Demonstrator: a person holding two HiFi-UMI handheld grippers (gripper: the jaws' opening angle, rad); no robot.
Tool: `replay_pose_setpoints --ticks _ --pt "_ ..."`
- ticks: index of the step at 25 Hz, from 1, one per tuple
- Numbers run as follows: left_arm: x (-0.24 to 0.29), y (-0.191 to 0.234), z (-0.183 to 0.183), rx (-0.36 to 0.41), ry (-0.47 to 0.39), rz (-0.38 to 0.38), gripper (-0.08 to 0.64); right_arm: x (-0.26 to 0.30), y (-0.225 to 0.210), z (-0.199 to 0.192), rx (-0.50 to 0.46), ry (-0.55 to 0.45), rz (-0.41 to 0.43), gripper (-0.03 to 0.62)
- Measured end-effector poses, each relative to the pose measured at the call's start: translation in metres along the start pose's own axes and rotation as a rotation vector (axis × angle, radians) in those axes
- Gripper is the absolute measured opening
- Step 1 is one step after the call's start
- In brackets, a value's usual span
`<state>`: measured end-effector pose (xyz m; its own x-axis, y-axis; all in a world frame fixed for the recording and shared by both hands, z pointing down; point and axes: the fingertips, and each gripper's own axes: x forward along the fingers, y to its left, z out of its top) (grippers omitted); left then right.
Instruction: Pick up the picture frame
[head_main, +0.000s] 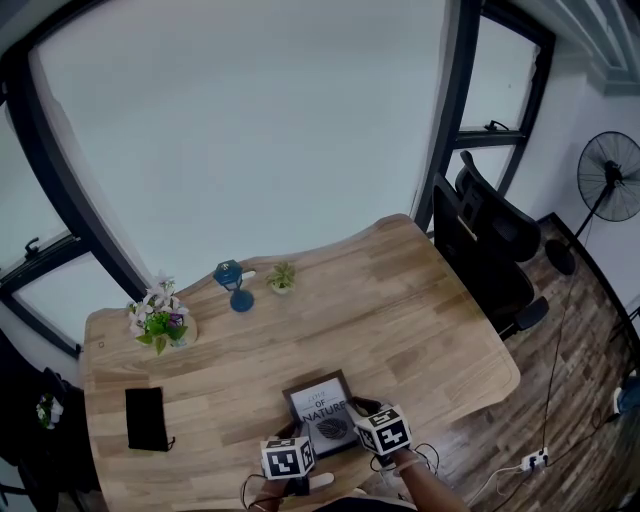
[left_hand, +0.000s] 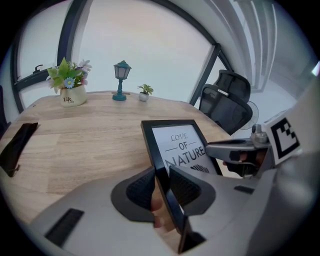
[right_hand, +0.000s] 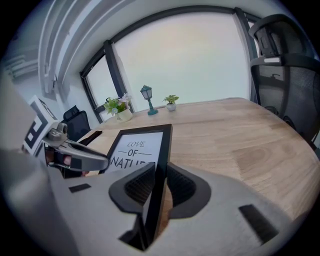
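While left tool (left_hand: 162, 186), right tool (right_hand: 159, 185) clamp picture frame (head_main: 325, 406) | lantern (head_main: 233, 281), flowerpot (head_main: 160, 323), pouch (head_main: 146, 418) apart

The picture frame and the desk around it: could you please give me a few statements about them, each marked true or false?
1. The left gripper is clamped on the left edge of the picture frame. True.
2. The right gripper is open and empty. False: its jaws are shut on the frame's right edge.
3. The frame's print reads LOVE OF NATURE. True.
4. The black case lies to the right of the frame in the head view. False: it lies to its left, apart from it.
5. The blue lamp figurine stands between the flower pot and the small plant. True.
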<state>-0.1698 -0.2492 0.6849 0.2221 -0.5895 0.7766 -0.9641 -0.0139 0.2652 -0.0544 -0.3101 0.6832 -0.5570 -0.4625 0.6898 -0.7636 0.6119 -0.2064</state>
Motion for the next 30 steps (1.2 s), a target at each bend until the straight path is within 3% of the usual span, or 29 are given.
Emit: replay_pose_setpoints --ticks 30 --pt "-0.074 -0.049 0.024 0.052 -0.203 0.013 0.078 -0.087 0.012 0.035 -0.08 -0.203 0.003 0.071"
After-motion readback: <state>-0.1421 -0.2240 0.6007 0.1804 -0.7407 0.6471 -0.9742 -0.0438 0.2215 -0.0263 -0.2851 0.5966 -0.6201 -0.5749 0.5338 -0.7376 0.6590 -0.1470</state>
